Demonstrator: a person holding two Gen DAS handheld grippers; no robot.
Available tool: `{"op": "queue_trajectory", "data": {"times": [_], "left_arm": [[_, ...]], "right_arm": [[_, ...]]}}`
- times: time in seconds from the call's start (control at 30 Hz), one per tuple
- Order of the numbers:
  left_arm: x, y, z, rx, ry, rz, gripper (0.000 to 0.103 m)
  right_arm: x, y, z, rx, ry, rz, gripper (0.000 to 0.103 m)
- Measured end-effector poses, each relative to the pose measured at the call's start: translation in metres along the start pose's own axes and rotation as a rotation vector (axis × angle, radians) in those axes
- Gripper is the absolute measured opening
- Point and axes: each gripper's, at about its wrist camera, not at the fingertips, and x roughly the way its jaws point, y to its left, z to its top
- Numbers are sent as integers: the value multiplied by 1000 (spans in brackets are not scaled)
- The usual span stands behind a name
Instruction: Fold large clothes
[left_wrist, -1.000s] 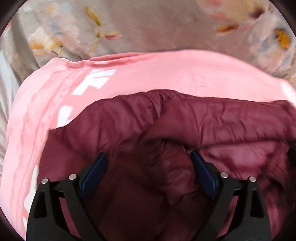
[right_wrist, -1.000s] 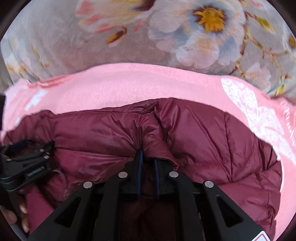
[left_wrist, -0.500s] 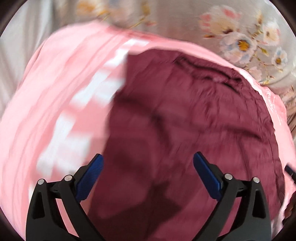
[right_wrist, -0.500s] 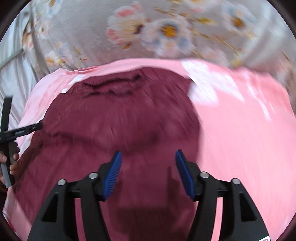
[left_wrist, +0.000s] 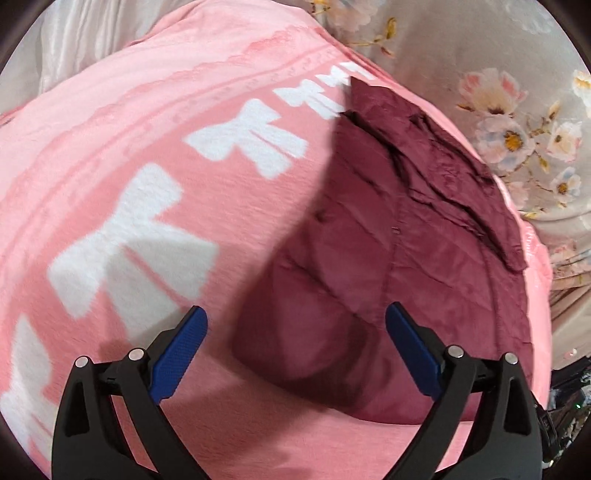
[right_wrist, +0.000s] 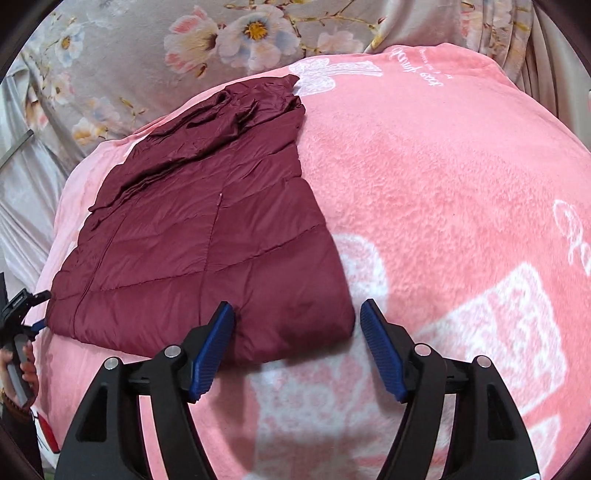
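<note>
I take the jacket as my landmark. It lies flat on the blanket, folded, its collar end on the far side from both my cameras. In my right wrist view the blanket runs wide to the right of the jacket and in front of it; only a narrow strip shows to its left. Behind the jacket, past the blanket's far edge, lies the flowered sheet. My right gripper hangs over the jacket's near right corner, apart from it. My left gripper hangs over its near left corner.
</note>
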Motion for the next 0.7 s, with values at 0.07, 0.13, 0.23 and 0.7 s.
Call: {"op": "queue_trajectory", "data": {"times": [0.07,0.13,0.23,0.7], "left_arm": [[2,-7,-4,0,7,-19,70],[3,-15,-6,19,11,0,45],[-5,-18,-5,10,16,-38,13],[-224,-15,-37,97,-284,-259,6]], "right_arm": [[1,-2,1,34,-8,23,70],[3,-1,2,57,-24,43,62],[3,5,2,46,-17,63,22],[-186,37,-32,-114,-323,189,4]]}}
